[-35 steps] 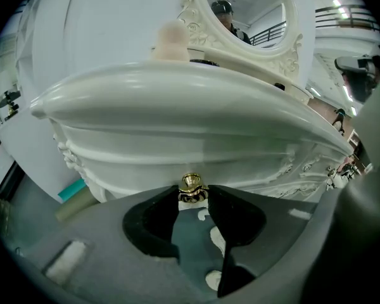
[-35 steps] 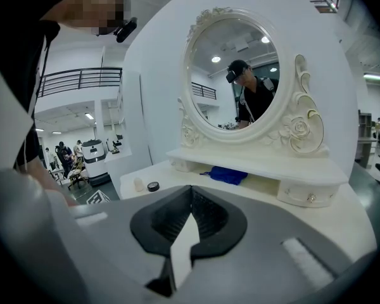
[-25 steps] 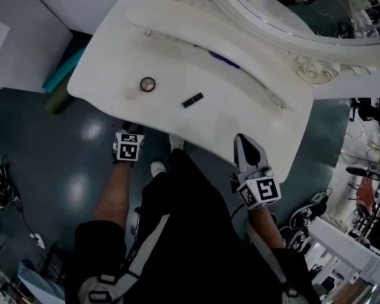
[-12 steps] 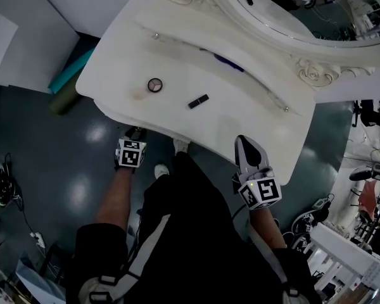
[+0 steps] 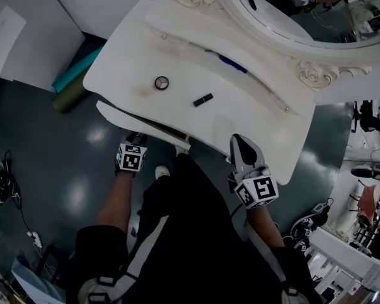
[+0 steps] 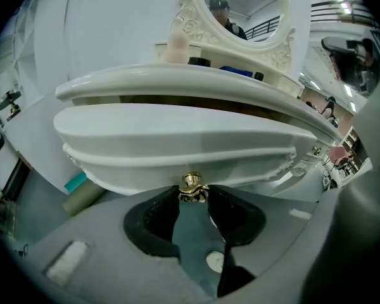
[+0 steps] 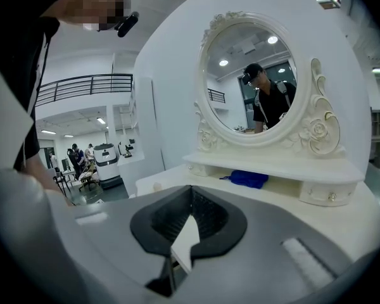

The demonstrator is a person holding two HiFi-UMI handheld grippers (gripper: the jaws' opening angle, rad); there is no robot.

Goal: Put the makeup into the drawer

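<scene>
Pinched between left tongs (image 6: 194, 197): drawer knob (image 6: 190, 182)

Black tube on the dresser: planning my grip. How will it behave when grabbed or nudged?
The tube looks small and rigid, probably light. Lying flat on the glossy dresser, it may skid or roll if nudged.

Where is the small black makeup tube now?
The black makeup tube lies on the white dressing table in the head view, right of the round compact.

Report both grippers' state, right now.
Left gripper: closed on the gold drawer knob.
Right gripper: closed, holding nothing.
</scene>
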